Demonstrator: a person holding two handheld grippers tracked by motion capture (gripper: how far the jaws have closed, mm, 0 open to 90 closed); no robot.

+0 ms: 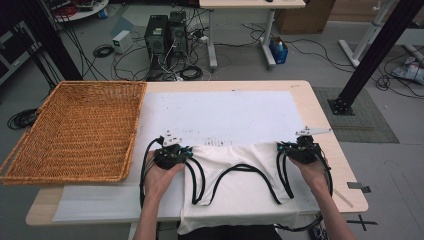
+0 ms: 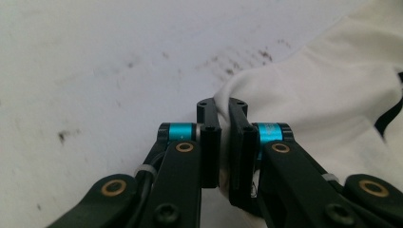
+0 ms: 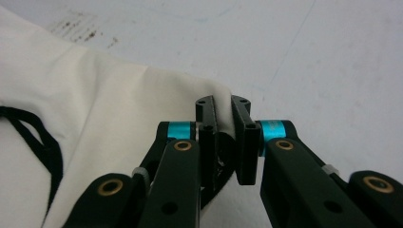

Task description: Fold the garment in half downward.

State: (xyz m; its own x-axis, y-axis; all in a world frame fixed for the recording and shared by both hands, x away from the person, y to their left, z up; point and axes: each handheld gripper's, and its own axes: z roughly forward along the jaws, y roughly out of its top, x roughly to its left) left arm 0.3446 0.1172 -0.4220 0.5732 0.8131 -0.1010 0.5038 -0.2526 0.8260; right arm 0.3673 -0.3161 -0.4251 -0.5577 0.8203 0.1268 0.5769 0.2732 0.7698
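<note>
Cloth first: a white tank top (image 1: pixel 240 187) with black trim lies flat on the near half of the table (image 1: pixel 320 120), its long axis running from the person toward the far edge, hem farthest, straps nearest and draping over the front edge. Soft knit, slightly rumpled, on a smooth scuffed white mat (image 1: pixel 220 112). The left gripper (image 1: pixel 172 150) pinches one hem corner, the right gripper (image 1: pixel 300 145) the other, jaws narrowed on fabric. A woven wicker basket (image 1: pixel 75 130) sits to the left.

No text, label, brand, number or sign can be read on anything in these views.
</note>
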